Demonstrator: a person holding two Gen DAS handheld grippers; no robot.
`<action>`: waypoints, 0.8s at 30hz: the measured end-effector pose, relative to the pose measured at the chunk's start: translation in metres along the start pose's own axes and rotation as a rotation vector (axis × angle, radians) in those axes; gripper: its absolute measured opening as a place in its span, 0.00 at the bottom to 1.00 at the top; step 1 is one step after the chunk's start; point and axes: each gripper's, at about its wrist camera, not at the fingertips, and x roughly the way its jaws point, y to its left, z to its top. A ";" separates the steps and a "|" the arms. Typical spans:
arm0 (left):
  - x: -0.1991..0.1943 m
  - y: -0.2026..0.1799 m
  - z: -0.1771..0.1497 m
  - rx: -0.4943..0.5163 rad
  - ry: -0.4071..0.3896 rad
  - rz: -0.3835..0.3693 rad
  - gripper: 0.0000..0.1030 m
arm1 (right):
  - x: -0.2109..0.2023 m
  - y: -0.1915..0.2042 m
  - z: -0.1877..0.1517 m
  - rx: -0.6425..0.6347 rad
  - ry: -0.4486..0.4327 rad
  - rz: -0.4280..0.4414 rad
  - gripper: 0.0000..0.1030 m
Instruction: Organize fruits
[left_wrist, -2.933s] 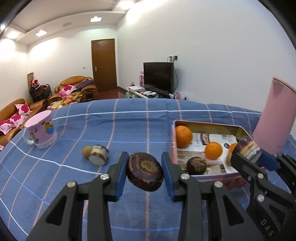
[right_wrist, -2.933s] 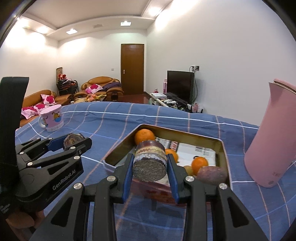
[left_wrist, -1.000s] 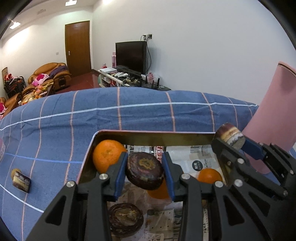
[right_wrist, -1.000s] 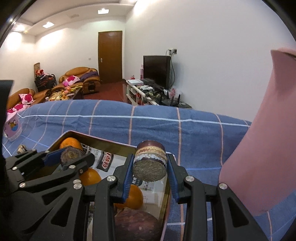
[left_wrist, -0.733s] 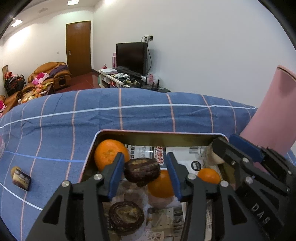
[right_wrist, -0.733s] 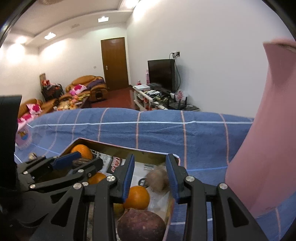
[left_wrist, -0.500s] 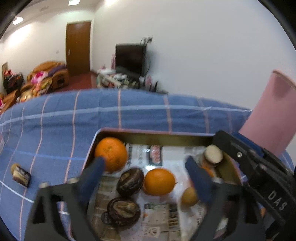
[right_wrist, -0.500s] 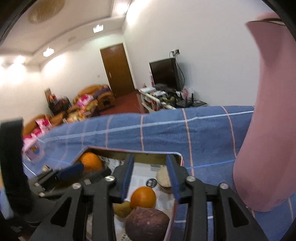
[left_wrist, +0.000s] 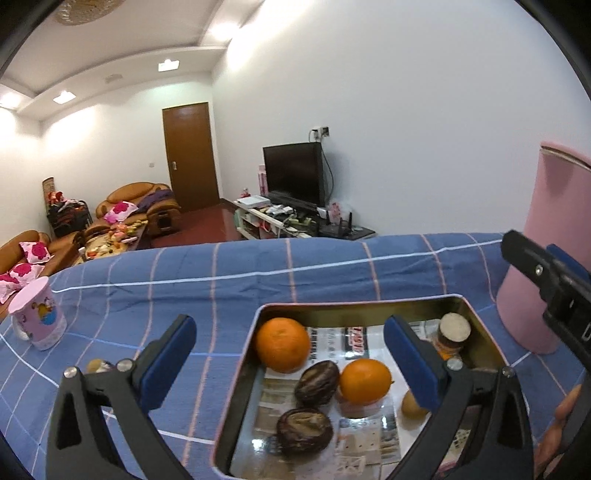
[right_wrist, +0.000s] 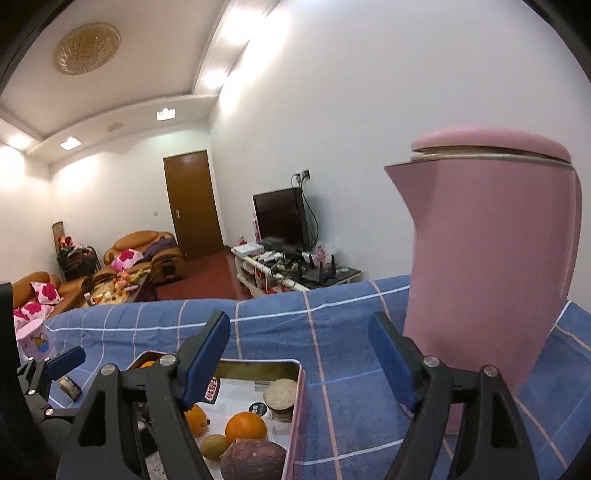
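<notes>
Both dark fruits carried a moment ago are now lying in the tin (left_wrist: 354, 308), and the left gripper (left_wrist: 290, 356) and right gripper (right_wrist: 299, 360) are hanging above it, released and holding nothing. Oranges (left_wrist: 282, 344) are sitting beside the dark fruits (left_wrist: 317, 377). Beyond, a pink kettle (right_wrist: 491, 266) is standing on the blue checked cloth (left_wrist: 221, 273), with a mug (left_wrist: 37, 314) farther left.
</notes>
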 end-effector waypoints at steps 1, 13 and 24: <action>-0.001 0.001 0.000 0.000 -0.001 0.003 1.00 | -0.001 0.001 -0.001 -0.004 -0.004 -0.007 0.76; -0.009 0.010 -0.004 0.014 0.002 0.014 1.00 | -0.009 0.021 -0.012 -0.060 0.036 -0.038 0.76; -0.021 0.004 -0.009 0.057 -0.014 0.007 1.00 | -0.022 0.028 -0.019 -0.054 0.061 -0.021 0.76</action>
